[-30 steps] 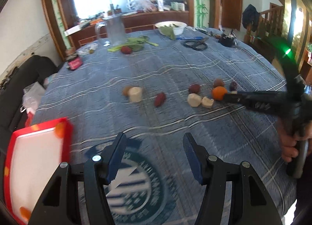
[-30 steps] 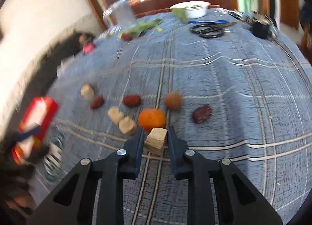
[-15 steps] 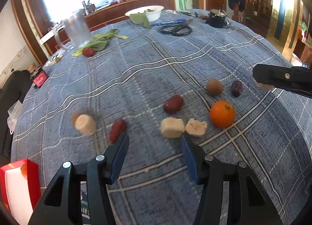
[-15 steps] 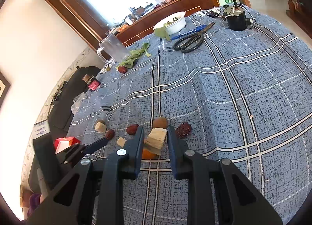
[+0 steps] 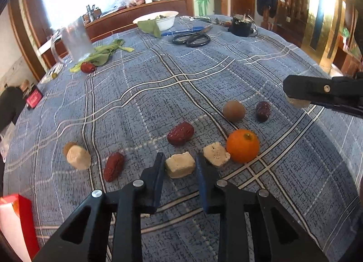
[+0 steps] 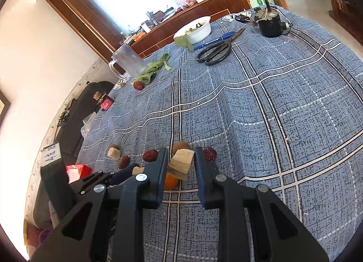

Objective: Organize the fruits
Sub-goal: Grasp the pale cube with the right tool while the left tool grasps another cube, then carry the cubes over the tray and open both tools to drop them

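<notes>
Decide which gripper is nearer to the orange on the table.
Left. The left gripper sits low beside the orange; the right gripper hangs above it, farther off.

Five red dates (image 5: 180,133), four pale chunks (image 5: 180,164), one orange (image 5: 242,145)

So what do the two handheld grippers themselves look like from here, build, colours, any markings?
Both are matte black plastic. The left gripper and right gripper each have two flat fingers with blue inner pads, triangular cut-out linkages and round silver pivot screws. In the right wrist view the left unit carries a pale label with handwritten marks, unreadable. No cables or sleeves show.
</notes>
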The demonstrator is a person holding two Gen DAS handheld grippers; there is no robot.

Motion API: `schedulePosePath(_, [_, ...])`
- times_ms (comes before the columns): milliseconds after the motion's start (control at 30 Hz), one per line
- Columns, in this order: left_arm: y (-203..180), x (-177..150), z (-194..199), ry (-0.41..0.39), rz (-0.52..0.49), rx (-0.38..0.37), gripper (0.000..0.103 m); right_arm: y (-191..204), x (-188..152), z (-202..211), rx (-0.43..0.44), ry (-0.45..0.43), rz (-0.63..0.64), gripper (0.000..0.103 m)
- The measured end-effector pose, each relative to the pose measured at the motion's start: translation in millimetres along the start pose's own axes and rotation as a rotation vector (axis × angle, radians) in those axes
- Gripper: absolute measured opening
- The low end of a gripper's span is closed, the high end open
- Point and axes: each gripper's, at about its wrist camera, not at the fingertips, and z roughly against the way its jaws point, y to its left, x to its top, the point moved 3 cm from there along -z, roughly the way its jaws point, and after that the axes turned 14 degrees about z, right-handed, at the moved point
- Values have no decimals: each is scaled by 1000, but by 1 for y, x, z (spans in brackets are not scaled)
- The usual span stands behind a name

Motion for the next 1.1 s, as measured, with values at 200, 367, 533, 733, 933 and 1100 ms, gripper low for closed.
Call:
schedulePosePath(200, [11,-3,38,-71,67,20,26,-6,2,2,-28,-24,-4,25])
schedulePosePath(367, [38,-18,105,-199,140,65,26,-7,3,5,-53,-49,3,25])
schedulePosePath(533, [78,-38,156,-298,216,155,26,-8,3,8,-88,-84,12,25])
schedulePosePath(733, [138,-69,194,-346,316,271,26,-3,0,2,-141,-91,40,25])
schedulePosePath(933, [192,-97,204,-327,403,345,26,31,-10,-19,-149,9,81,25])
schedulePosePath(1100, [228,-114,202,-308,486,378,26,132,-15,-32,-41,36,238,26])
